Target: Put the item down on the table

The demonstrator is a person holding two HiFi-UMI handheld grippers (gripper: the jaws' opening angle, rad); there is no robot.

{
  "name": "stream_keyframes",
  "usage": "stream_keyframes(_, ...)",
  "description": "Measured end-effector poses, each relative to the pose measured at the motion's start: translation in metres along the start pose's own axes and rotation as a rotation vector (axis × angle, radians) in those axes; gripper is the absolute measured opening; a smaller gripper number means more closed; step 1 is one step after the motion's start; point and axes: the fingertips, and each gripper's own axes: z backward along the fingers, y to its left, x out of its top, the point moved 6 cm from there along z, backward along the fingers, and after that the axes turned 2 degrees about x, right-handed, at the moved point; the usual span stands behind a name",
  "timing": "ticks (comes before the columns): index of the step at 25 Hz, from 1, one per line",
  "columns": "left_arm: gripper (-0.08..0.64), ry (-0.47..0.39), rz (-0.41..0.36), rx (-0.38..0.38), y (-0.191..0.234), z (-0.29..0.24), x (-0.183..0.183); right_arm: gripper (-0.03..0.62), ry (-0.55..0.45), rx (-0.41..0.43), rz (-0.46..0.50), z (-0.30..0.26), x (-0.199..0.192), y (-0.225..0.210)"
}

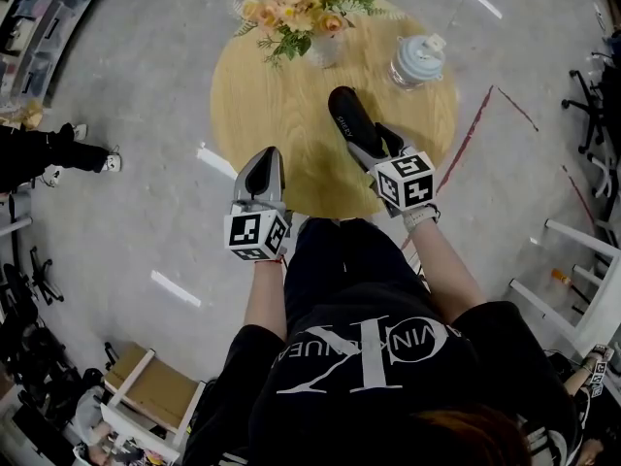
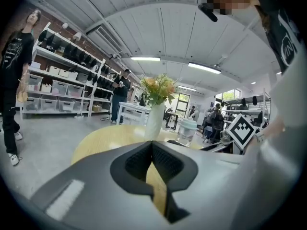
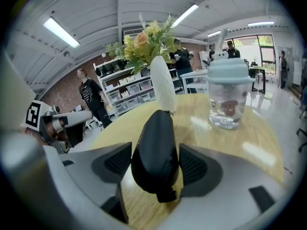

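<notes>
The left gripper hangs at the near edge of a round wooden table, its jaws pressed together with nothing between them; only a sliver of tabletop shows below the pads.

The right gripper pinches a case between its jaws. The case is black, long and rounded, smooth and matte, and tapers to a blunt tip. Its front end juts well ahead of the jaws, over the table. A small tab sticks out at its near end, under the pads.

Straight ahead of the left jaws, and ahead and slightly left of the right jaws, stands a slim white vase holding flowers in peach and yellow with green sprigs. Ahead and to the right of the right jaws stands a clear cup with a pale blue lid and a bear printed on its side. It stands well apart from the case.

Whether the case's underside touches the table cannot be told from any view. From the head view its rear end is hidden between the right jaws, and the pale print along its top is too small to read. The blooms cover most of the vase from above. Whether the cup holds anything cannot be made out.
</notes>
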Motion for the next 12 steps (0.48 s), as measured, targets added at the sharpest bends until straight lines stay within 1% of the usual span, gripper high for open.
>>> stream_keyframes(8,0.012,-0.013,-0.012,-0.014,-0.007,-0.003,0.009,0.278,-0.039,-0.004,0.005,0.011,0.010,-0.004)
stream_keyframes(12,0.012,-0.028,-0.024,-0.025,-0.009,-0.005,0.017,0.276,-0.091,-0.023,0.023,0.022,0.021,-0.006)
